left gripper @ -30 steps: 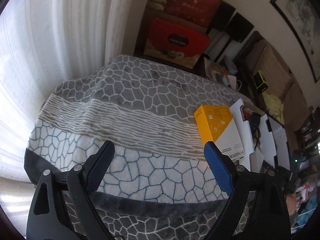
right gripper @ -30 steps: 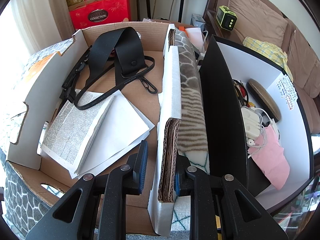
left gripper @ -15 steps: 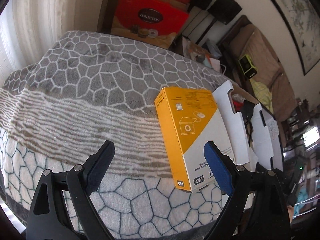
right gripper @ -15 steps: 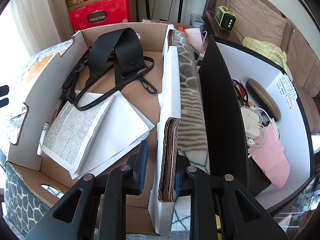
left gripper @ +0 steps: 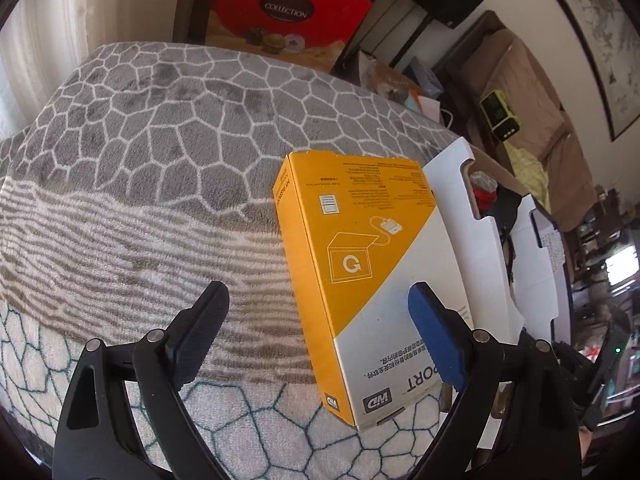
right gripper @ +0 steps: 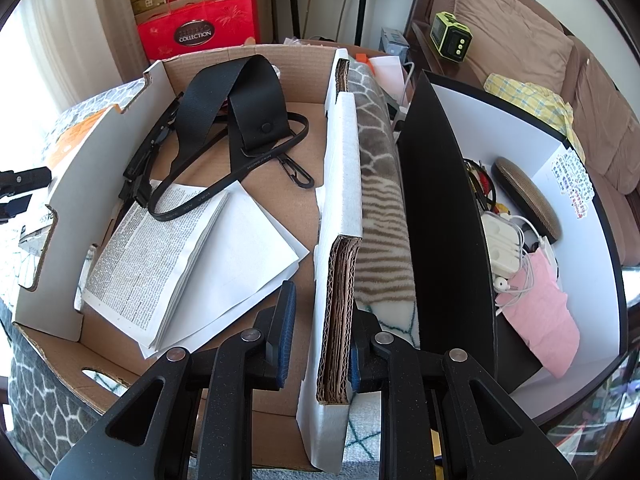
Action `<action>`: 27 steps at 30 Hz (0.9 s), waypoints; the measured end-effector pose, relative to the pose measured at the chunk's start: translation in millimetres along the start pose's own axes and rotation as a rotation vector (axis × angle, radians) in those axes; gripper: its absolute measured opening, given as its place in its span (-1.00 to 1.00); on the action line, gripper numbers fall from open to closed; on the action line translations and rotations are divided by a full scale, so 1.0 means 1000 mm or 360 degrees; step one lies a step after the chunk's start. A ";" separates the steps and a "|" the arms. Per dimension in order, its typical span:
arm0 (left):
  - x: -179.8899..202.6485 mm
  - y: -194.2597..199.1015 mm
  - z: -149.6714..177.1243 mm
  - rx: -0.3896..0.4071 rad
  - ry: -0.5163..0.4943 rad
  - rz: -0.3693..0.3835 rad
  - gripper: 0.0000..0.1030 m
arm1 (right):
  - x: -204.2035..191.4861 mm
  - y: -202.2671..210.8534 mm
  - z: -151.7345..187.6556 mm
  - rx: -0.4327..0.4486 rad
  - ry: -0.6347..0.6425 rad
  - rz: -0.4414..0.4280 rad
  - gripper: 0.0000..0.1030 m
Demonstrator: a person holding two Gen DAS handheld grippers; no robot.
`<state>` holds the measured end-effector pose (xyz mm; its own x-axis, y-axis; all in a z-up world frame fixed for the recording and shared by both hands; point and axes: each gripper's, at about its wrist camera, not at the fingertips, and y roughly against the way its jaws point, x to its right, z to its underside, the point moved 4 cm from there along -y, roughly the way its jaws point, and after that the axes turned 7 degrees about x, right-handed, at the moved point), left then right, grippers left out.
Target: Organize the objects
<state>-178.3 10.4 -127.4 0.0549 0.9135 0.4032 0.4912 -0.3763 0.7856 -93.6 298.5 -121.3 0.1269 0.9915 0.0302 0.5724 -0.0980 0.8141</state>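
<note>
**Yellow hard-drive box not yet in the carton**

Yellow-and-white hard-drive box [left gripper: 372,280] lies flat on the patterned blanket [left gripper: 160,160], just beside the white outer wall of the cardboard carton [right gripper: 100,184]. Inside the carton I see already a black strap [right gripper: 240,108] and a folded printed leaflet [right gripper: 160,256], and the black bin [right gripper: 440,220] next to it holds cables and a pink cloth. So I judge that part of the sorting is done, and this box is one thing left to put away.

My left gripper [left gripper: 316,328] stands wide open above the near end of the box; one finger is over the blanket, the other over the white part of the box, and neither one presses on it. My right gripper [right gripper: 320,320] is narrow, closed on the thick corrugated wall of the carton, I think to hold it steady.
</note>
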 end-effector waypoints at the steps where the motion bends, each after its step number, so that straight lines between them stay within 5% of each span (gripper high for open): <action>1: 0.001 -0.001 -0.001 -0.0003 0.0000 0.0007 0.75 | 0.000 0.000 0.000 -0.0001 0.0002 0.0002 -0.57; 16: 0.008 -0.017 -0.004 -0.0037 0.0031 0.0169 0.82 | -0.001 0.000 -0.001 -0.0007 0.0005 0.0019 -0.57; 22: 0.025 -0.018 -0.001 -0.0125 0.0036 0.0363 0.80 | 0.000 -0.001 -0.001 -0.0005 0.0005 0.0023 -0.56; 27: 0.032 -0.008 -0.008 -0.0093 0.0033 0.0360 0.82 | 0.001 -0.001 -0.001 -0.0001 -0.0007 0.0023 -0.56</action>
<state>-187.5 40.9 -116.8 0.1399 0.8018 0.5810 0.4172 -0.5799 0.6998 -94.6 299.9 -121.9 0.1385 0.9896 0.0397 0.5698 -0.1124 0.8141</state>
